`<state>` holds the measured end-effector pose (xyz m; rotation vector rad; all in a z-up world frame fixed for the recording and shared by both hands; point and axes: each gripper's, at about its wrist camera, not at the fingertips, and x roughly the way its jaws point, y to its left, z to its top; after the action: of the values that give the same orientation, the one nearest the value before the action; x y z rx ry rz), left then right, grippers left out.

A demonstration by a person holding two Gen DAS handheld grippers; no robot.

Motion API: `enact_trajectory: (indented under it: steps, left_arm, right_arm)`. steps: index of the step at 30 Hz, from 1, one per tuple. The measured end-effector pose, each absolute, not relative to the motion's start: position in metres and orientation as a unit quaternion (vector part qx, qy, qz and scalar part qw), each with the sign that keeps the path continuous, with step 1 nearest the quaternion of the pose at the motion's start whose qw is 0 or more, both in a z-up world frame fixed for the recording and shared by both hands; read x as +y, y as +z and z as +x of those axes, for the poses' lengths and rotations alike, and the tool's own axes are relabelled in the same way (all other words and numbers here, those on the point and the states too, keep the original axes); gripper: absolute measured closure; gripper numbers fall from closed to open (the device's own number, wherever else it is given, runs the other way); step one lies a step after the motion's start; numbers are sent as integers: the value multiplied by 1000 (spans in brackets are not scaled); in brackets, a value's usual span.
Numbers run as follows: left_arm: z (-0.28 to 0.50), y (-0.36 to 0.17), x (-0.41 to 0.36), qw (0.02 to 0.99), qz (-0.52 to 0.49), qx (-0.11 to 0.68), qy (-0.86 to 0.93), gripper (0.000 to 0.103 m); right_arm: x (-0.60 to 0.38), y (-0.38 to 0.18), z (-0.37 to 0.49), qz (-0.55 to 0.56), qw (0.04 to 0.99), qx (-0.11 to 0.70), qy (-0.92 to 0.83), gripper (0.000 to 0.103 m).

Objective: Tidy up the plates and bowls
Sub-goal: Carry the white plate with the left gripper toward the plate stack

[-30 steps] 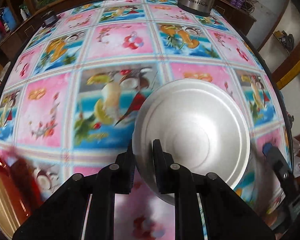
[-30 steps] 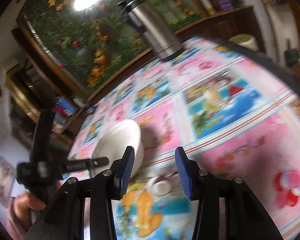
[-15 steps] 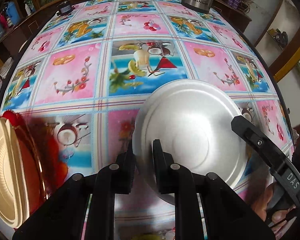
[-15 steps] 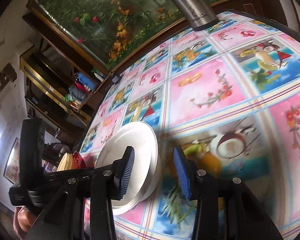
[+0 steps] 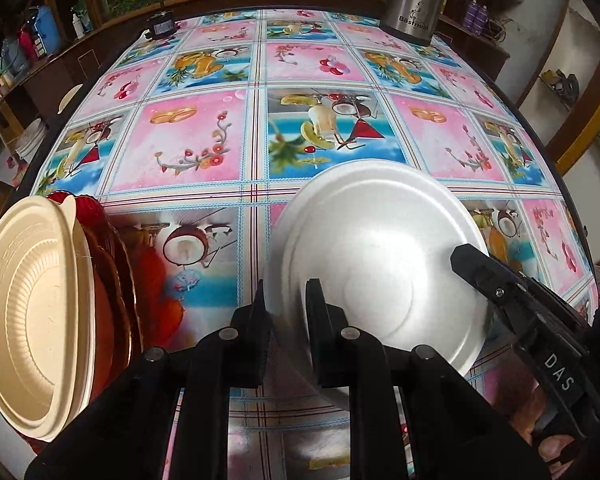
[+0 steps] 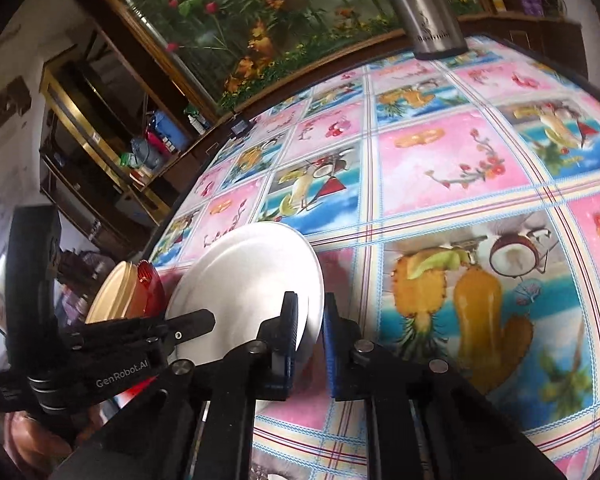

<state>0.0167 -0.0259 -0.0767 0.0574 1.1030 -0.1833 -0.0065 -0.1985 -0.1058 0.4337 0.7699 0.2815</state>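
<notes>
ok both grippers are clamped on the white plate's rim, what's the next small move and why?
Probably carry the white plate left toward the upright stack, beige plate in front. Left gripper and right gripper both pinch its rim, and it hangs tilted, clear of that stack.

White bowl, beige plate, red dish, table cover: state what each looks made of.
White bowl: likely foam or plastic; matte with a soft sheen.
Beige plate: probably pressed paper pulp; dull, ribbed.
Red dish: seemingly glossy, translucent plastic.
Table cover: printed vinyl or oilcloth; faint glare.
</notes>
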Motion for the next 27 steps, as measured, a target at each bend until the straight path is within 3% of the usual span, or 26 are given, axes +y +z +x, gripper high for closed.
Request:
enact_trajectory:
  steps: [27]
  left_arm:
    - [11, -78, -22, 856, 15, 507, -94, 88]
  right_arm:
    - [-194, -107, -9, 207, 898, 360, 146, 92]
